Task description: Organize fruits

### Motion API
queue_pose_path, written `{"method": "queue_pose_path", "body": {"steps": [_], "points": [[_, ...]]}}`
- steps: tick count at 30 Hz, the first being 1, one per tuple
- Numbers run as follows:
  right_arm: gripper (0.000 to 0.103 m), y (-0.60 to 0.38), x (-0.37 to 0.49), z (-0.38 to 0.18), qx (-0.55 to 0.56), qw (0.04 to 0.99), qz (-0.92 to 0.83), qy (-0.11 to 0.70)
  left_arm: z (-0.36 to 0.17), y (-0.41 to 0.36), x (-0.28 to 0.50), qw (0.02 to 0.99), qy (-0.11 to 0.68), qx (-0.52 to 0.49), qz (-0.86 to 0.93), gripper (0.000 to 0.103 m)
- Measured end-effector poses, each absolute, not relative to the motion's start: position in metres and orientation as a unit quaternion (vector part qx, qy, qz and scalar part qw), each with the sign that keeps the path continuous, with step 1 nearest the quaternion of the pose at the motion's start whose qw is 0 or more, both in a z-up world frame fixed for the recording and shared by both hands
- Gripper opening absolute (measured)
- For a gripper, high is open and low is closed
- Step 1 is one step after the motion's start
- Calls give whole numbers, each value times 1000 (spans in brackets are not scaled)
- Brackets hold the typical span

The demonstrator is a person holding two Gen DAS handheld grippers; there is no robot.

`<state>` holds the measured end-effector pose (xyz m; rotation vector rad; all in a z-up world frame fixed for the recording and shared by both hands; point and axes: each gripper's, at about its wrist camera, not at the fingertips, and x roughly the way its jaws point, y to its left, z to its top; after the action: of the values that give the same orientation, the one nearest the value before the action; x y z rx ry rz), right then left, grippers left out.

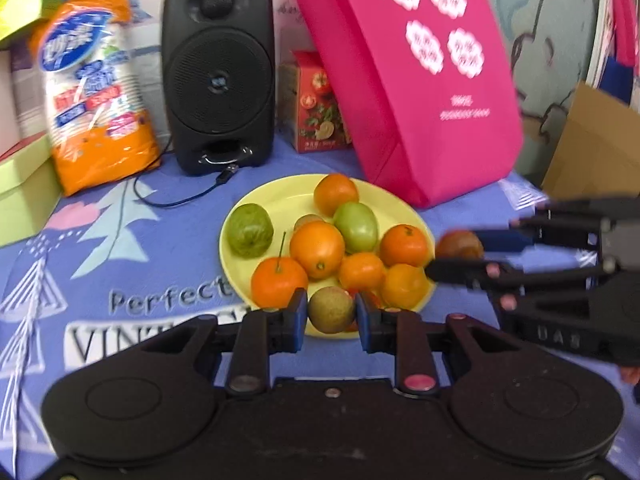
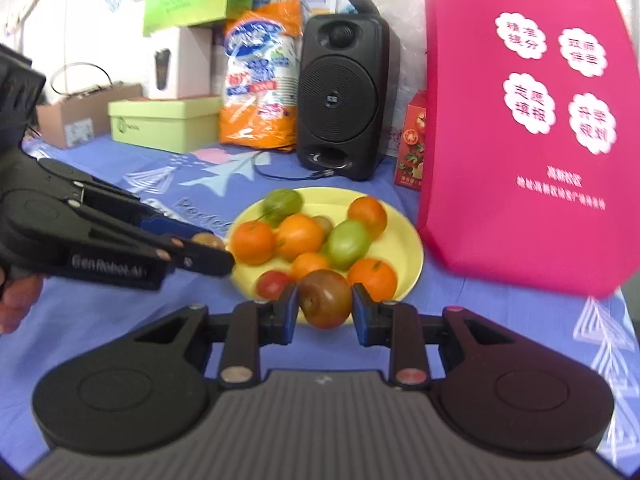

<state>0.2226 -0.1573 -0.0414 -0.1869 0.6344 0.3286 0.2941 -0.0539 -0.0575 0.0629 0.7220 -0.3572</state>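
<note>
Covering the table, a blue printed cloth (image 2: 500,312) bears boxes; left fingers (image 1: 300,312) grip a kiwi (image 1: 331,309), right fingers (image 2: 362,312) a tomato (image 2: 325,298).

Pink bag (image 2: 520,120) cut off at top, carton (image 2: 410,144) half hidden behind it

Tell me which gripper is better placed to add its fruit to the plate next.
Left, probably. The left gripper holds its brownish-green fruit over the plate rim, while the right gripper's reddish-brown fruit sits just outside the edge.
</note>
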Motion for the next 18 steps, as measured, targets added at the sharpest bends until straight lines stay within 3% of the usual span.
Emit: {"method": "queue_pose_path", "body": {"steps": [3,5,9,12,18], "points": [[27,-163,256,-43,-91,932,150,318,-65,-63,312,920,348,40,-177,30],[27,-168,277,-45,-78,930,153,325,-65,-66,319,922,344,37,-174,46],[28,-168,307,-56,-80,923,149,345,-63,-68,323,925,337,28,-172,62],[28,-171,307,-56,-70,926,150,340,-59,-69,316,932,324,49,-155,81],[32,-180,280,-41,-70,936,139,315,-48,-49,284,942,310,37,-126,87]]}}
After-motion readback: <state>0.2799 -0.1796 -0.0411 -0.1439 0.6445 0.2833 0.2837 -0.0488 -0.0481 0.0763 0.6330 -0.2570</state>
